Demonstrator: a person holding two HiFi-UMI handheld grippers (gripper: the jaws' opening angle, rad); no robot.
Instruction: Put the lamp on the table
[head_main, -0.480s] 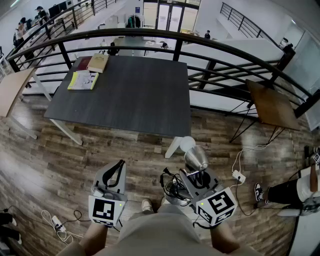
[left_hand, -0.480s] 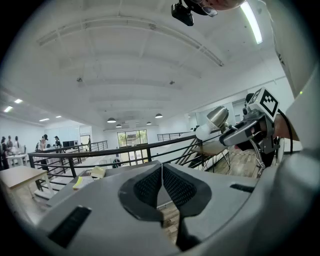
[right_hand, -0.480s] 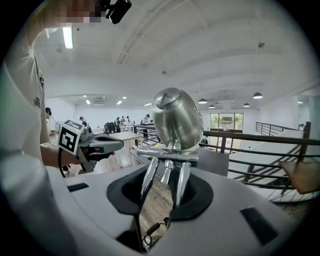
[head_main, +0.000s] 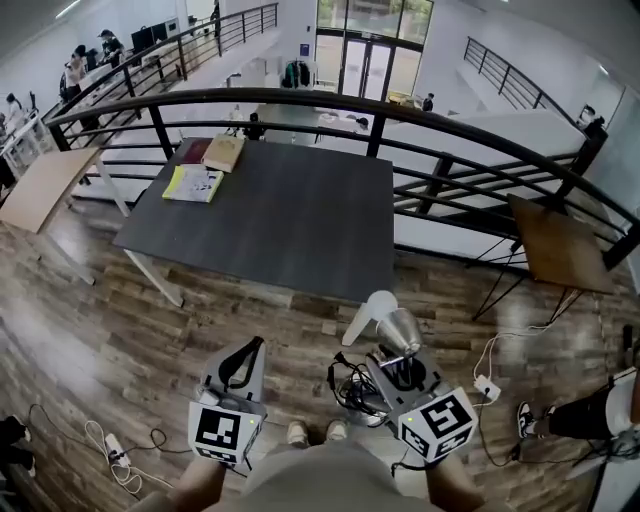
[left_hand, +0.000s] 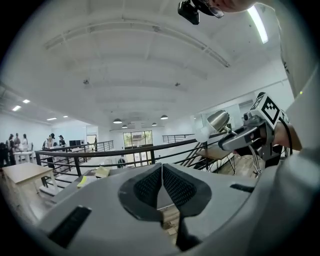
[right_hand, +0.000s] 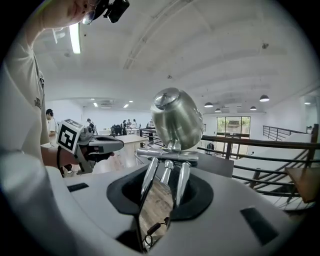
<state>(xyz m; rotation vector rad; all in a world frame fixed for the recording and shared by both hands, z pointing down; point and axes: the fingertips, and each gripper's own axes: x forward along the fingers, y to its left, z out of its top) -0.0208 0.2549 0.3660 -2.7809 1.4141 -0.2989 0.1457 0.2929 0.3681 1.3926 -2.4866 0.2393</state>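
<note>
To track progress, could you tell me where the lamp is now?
The lamp is at the head view's lower right, held in the right gripper, just short of the near edge of the table.

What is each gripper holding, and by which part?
Right gripper: silver metal desk lamp, by its chrome arm rods. Left gripper: nothing, shut.
</note>
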